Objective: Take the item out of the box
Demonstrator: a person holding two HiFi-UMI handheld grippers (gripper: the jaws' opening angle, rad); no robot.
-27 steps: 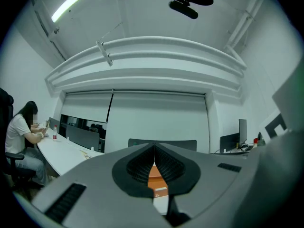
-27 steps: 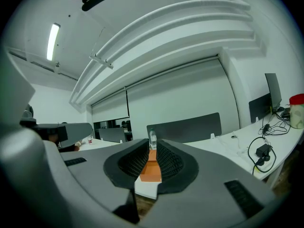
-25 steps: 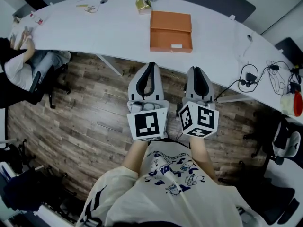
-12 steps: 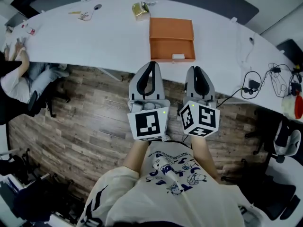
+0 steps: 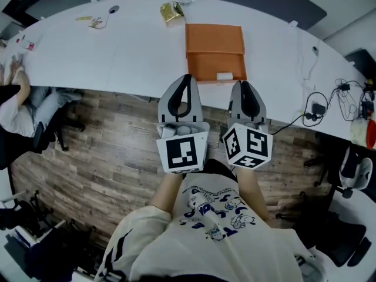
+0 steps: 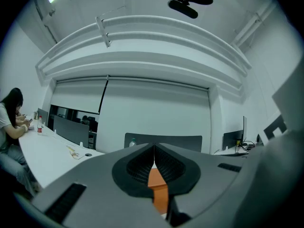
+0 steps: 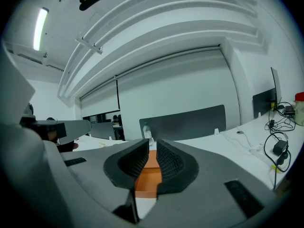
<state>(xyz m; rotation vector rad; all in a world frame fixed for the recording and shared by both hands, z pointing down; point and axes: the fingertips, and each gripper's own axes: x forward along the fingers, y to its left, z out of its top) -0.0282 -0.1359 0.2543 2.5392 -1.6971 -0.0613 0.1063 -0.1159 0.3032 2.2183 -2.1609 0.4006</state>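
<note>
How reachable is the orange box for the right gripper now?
Probably yes. The orange box sits at the table's near edge, just ahead of the right gripper, with nothing between them. Its jaws are shut and empty, so they'd need opening.

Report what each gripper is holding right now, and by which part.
Nothing is held: the left gripper and right gripper are both shut and empty, with the orange box ahead of them.

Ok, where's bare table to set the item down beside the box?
Free: the table left of the orange box, this side of the gold packet; a narrower strip right of the box. Crowded: the cables at far right.
</note>
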